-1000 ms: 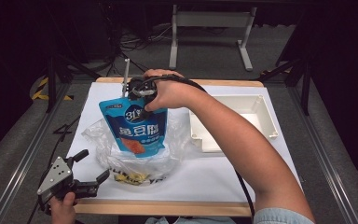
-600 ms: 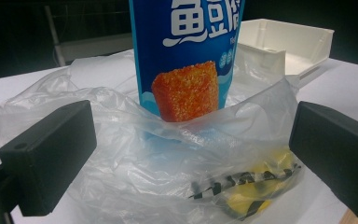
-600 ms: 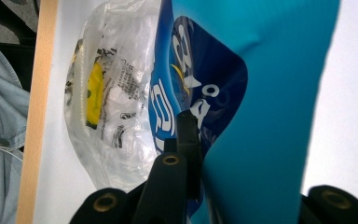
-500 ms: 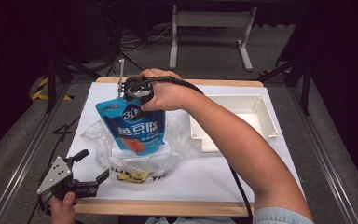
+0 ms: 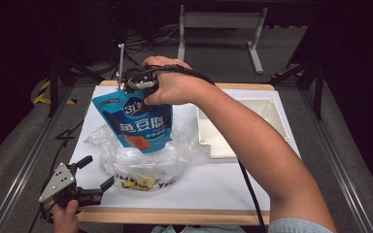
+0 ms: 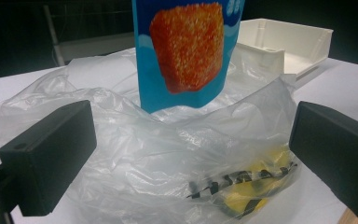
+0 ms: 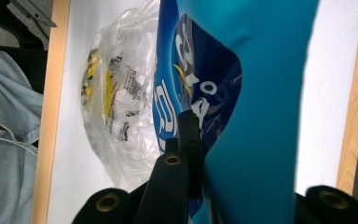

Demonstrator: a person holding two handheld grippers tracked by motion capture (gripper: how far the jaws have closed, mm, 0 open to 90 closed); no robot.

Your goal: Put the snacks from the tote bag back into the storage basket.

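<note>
- We see the table [image 5: 252,189], covered in white with a wooden edge, carrying everything; it sits where it did a second ago.
- On it, at the near left, lies a crumpled clear plastic bag [image 5: 141,162] with yellow and black print showing through its lower part. It has not shifted since the earlier frames.
- To the right of the bag stands a white tray [image 5: 213,141], well apart from the left claw and partly crossed by the person's right forearm in the high view.
- The blue pouch [image 5: 138,121], printed with a fried orange block, now hangs higher than a second ago: earlier its bottom was sunk in the mouth of the bag, now more of it has come clear, with its bottom edge just above the bag's folds.
- We see the right claw [image 5: 138,90] clenched on the pouch's top edge; in the right claw's view one black jaw presses flat against the blue film. Its jaws were closing over the last second, with the pouch between them.
- The right hand [image 5: 170,87] has lifted a little, toward the far side of the table.
- The left claw [image 5: 90,177] rests at the table's near left corner, released, jaws wide and holding nothing, unmoved; from its own view the bag and the hanging pouch lie straight ahead between its two pads.
- Dark floor, metal frame legs and cables surround the table.
</note>
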